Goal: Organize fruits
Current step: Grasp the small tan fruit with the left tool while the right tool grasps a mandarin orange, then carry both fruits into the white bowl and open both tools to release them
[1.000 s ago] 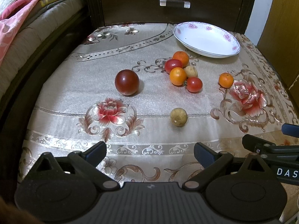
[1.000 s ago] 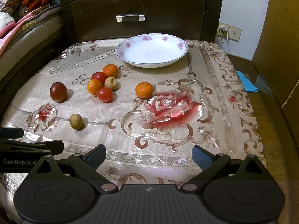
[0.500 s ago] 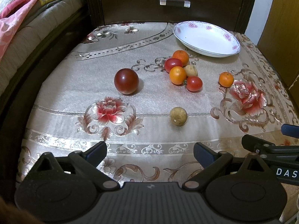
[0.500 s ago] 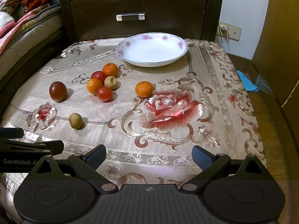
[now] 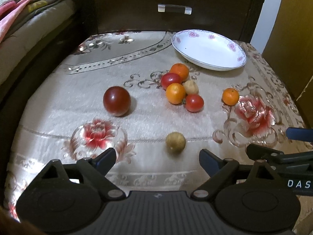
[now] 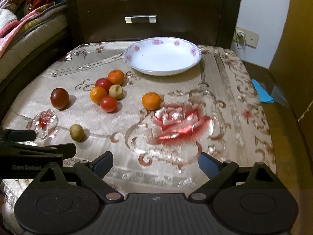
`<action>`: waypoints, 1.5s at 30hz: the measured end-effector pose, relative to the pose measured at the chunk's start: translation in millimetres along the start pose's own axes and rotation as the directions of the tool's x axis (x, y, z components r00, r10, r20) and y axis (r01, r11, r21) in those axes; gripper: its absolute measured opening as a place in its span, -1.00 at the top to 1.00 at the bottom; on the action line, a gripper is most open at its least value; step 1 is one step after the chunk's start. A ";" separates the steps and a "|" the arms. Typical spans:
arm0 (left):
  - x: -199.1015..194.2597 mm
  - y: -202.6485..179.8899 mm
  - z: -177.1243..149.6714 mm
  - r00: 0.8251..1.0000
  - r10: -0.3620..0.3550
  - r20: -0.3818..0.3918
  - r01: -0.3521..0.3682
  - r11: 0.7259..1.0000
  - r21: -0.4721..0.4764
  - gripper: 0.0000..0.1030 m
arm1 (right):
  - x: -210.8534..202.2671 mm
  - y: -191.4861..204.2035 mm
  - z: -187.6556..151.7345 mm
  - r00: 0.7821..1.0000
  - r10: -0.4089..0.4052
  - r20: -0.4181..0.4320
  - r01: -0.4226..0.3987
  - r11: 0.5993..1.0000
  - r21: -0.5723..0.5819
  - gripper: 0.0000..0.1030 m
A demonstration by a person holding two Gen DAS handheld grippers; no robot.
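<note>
1. Fruits lie loose on the desk's [image 6: 225, 101] shiny flowered cloth: a clump of five [image 5: 181, 89], a lone orange [image 5: 230, 96], a glossy dark-red ball [image 5: 117, 103], and a dull brown one [image 5: 175, 142].
2. Plate [image 6: 162, 58]: white, shallow, pink-flowered rim.
3. Left gripper [image 5: 155, 159] and right gripper [image 6: 155, 159]: jaws spread, just closing slightly, nothing between; the cloth looks blurred.

light: warm indoor, moderate; corners dim
source: cannot tell; seems overhead
glare: sheen on tablecloth [image 5: 148, 117] threads; small highlight on dark fruit [image 5: 116, 103]; plate [image 6: 162, 58] bright white
shadows: soft, short, right of the fruits; under plate's near rim
blur: motion smear in both views, worst on big rose [image 6: 176, 123]
distortion: fisheye, table edges bow, drawer [image 6: 150, 17] front curves
focus: gripper bodies near lens soft, dark
</note>
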State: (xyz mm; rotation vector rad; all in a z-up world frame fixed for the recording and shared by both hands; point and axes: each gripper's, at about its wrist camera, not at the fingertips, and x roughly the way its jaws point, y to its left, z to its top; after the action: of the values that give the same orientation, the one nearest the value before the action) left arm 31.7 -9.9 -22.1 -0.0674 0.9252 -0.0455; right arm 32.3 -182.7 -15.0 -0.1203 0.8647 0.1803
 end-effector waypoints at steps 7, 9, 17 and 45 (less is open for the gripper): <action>15.7 -13.4 3.2 1.000 -0.005 0.001 0.005 0.996 0.093 -0.47 | 14.6 -10.2 17.8 1.000 0.010 -0.012 -0.011 0.997 -0.072 -0.62; 19.6 -17.0 2.7 1.000 -0.003 0.002 0.003 0.994 0.112 -0.38 | 19.8 -14.2 24.4 1.000 0.013 -0.010 -0.014 0.996 -0.087 -0.60; 20.6 -19.6 4.1 0.999 -0.044 0.031 0.040 0.992 0.120 -0.04 | 36.8 -23.7 48.5 0.995 0.095 0.005 -0.094 0.989 -0.111 -0.39; 19.5 -26.0 7.8 0.994 -0.112 0.016 0.109 0.982 0.152 0.36 | 76.1 -15.1 67.9 0.989 0.149 -0.008 -0.148 0.973 -0.175 0.53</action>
State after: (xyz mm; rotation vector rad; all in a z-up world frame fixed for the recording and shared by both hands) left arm 49.3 -36.9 -30.9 0.0210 0.8908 -0.2169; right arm 134.3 -177.1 -29.0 -0.2192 0.8519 0.3974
